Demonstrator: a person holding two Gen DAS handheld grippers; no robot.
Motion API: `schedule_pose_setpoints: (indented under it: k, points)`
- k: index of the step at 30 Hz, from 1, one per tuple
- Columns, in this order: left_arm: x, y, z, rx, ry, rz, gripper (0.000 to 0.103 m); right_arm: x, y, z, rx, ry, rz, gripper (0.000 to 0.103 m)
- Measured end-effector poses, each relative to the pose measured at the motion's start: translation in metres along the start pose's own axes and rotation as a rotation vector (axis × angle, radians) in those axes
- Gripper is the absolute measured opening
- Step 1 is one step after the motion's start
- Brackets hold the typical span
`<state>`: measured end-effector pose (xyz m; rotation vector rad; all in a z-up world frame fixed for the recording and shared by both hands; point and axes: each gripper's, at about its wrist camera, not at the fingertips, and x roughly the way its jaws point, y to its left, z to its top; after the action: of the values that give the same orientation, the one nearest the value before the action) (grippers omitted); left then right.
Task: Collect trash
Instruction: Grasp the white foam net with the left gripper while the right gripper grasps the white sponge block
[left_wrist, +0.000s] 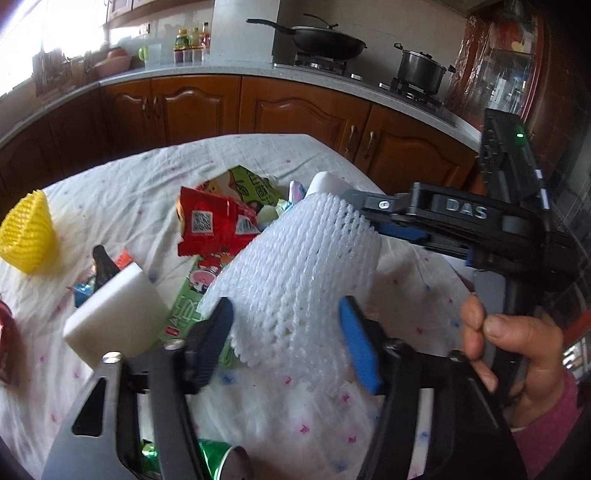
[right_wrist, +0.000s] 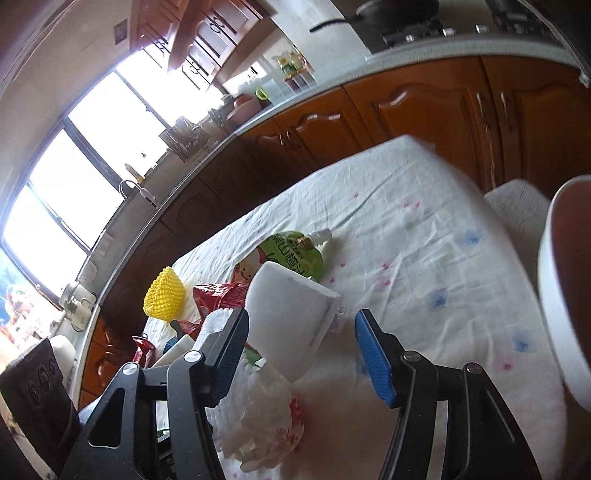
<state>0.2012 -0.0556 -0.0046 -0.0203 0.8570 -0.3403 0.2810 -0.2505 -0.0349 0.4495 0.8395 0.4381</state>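
A white foam fruit net (left_wrist: 295, 280) stands between the fingers of my left gripper (left_wrist: 288, 343), which is open around it; whether the pads touch it I cannot tell. Behind it lie a red snack packet (left_wrist: 210, 225), a green drink pouch (left_wrist: 251, 188) and a white foam block (left_wrist: 114, 317). A yellow foam net (left_wrist: 27, 236) sits at the left. My right gripper (right_wrist: 301, 350) is open above a white foam block (right_wrist: 291, 314), the green pouch (right_wrist: 291, 254) and the yellow net (right_wrist: 164, 295). A crumpled white bag (right_wrist: 258, 417) lies below it.
The table carries a white flowered cloth (left_wrist: 277, 424). A white-rimmed container (right_wrist: 557, 295) sits at the right edge of the right wrist view. My right gripper's body and the hand holding it (left_wrist: 517, 350) are at right. A green can (left_wrist: 218, 458) lies under my left gripper. Wooden kitchen cabinets (left_wrist: 295, 110) stand behind.
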Motion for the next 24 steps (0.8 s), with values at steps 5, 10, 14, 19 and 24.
schedule_pose_setpoints:
  k: [5,10,14,19,24]
  points:
    - [-0.007,0.007,-0.001,-0.029,-0.008,-0.032,0.018,0.012,-0.003,-0.001,0.015,0.022,0.053,0.026]
    - [-0.028,0.015,0.000,-0.072,-0.059,-0.054,0.015,-0.002,0.011,-0.002,-0.038,-0.020,0.049,0.020]
    - [-0.045,0.016,0.002,-0.082,-0.099,-0.066,0.015,-0.021,0.013,-0.003,-0.040,-0.053,0.050,0.020]
    - [-0.055,0.010,0.006,-0.076,-0.124,-0.072,0.015,-0.046,0.012,-0.006,-0.032,-0.094,0.042,0.020]
    - [-0.056,-0.005,0.009,-0.050,-0.134,-0.093,0.015,-0.074,0.007,-0.013,-0.036,-0.133,0.013,0.020]
